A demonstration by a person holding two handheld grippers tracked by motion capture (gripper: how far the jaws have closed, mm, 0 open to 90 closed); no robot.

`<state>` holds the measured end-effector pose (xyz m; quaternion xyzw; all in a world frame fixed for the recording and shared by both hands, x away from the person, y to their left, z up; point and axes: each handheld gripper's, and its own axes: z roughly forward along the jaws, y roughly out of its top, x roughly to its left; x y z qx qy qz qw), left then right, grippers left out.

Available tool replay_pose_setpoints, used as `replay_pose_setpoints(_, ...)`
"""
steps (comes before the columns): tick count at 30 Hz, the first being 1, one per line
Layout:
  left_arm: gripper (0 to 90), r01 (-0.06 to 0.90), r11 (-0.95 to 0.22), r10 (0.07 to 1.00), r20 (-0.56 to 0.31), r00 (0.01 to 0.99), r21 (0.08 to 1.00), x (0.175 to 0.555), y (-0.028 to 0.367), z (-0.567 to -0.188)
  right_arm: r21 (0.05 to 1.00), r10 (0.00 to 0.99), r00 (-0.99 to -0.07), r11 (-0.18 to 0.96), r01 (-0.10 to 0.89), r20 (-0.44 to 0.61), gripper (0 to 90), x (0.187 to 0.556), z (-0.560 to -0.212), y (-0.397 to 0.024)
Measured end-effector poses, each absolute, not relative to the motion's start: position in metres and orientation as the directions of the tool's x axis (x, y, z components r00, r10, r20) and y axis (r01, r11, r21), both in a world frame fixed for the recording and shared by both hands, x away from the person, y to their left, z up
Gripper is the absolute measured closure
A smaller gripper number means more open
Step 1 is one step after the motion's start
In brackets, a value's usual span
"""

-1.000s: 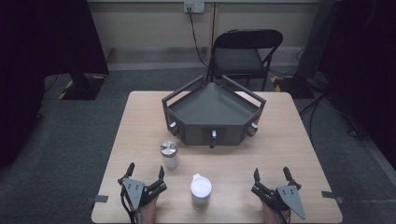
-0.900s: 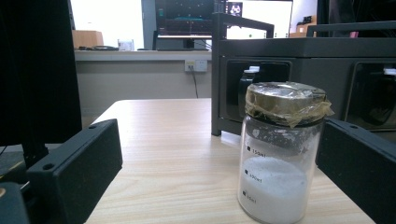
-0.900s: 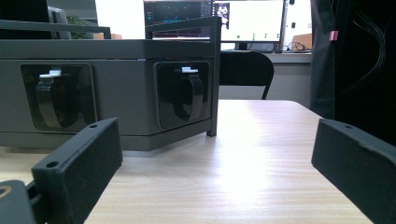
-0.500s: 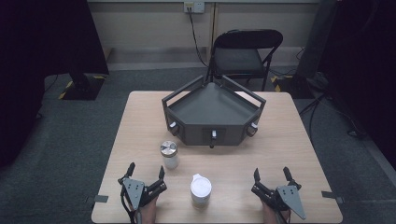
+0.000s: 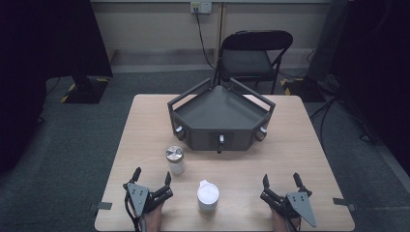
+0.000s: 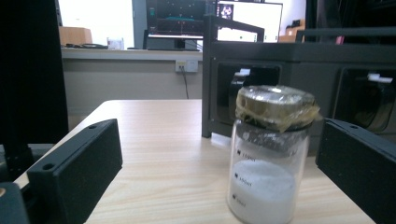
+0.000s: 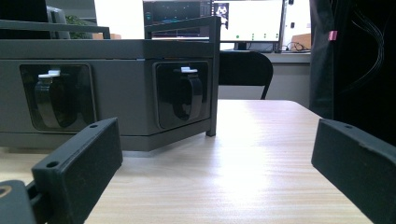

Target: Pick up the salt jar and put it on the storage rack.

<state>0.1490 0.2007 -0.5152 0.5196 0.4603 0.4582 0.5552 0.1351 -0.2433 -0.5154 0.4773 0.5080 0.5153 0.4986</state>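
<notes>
A small glass jar [image 5: 175,160] with a metal lid and white powder inside stands on the wooden table [image 5: 145,125]. In the left gripper view the jar [image 6: 270,154] is just ahead, right of centre. My left gripper [image 5: 153,177] rests open at the table's near left, short of the jar. A white lidded cup [image 5: 208,196] stands between the two grippers. My right gripper [image 5: 281,180] rests open at the near right, with nothing between its jaws. The left gripper [image 6: 219,154] and right gripper [image 7: 219,154] each show wide-apart black jaws.
A dark grey angular tray-like rig [image 5: 220,116] with clips on its front faces stands mid-table; it appears close ahead as the rig [image 7: 107,93] in the right gripper view. A black folding chair [image 5: 254,58] stands beyond the far edge. Bare wood lies right of the rig.
</notes>
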Motion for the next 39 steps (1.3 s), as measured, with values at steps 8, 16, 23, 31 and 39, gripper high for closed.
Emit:
replay_pose_setpoints(8, 0.0, -0.072, 0.055, 0.982, -0.041, 0.187, 0.996, 0.151, 0.205, -0.506, 0.999, 0.999, -0.046, 0.014, -0.029, -0.015, 0.3, 0.135, -0.515, -0.243)
replay_pose_setpoints(16, 0.0, -0.084, 0.059, 0.976, -0.04, 0.212, 0.995, 0.154, 0.203, -0.494, 0.999, 0.999, -0.045, 0.014, -0.029, -0.015, 0.3, 0.135, -0.515, -0.243)
replay_pose_setpoints(23, 0.0, -0.075, 0.053, 0.967, -0.032, 0.252, 0.996, 0.162, 0.198, -0.485, 0.999, 0.999, -0.045, 0.014, -0.029, -0.015, 0.3, 0.135, -0.516, -0.243)
replay_pose_setpoints(31, 0.2, -0.058, 0.043, 0.957, -0.024, 0.29, 0.997, 0.174, 0.191, -0.48, 0.999, 0.999, -0.044, 0.014, -0.03, -0.016, 0.3, 0.135, -0.516, -0.243)
replay_pose_setpoints(39, 1.9, -0.024, 0.033, 0.956, -0.024, 0.292, 0.999, 0.187, 0.183, -0.482, 0.999, 0.999, -0.044, 0.015, -0.03, -0.016, 0.3, 0.135, -0.516, -0.243)
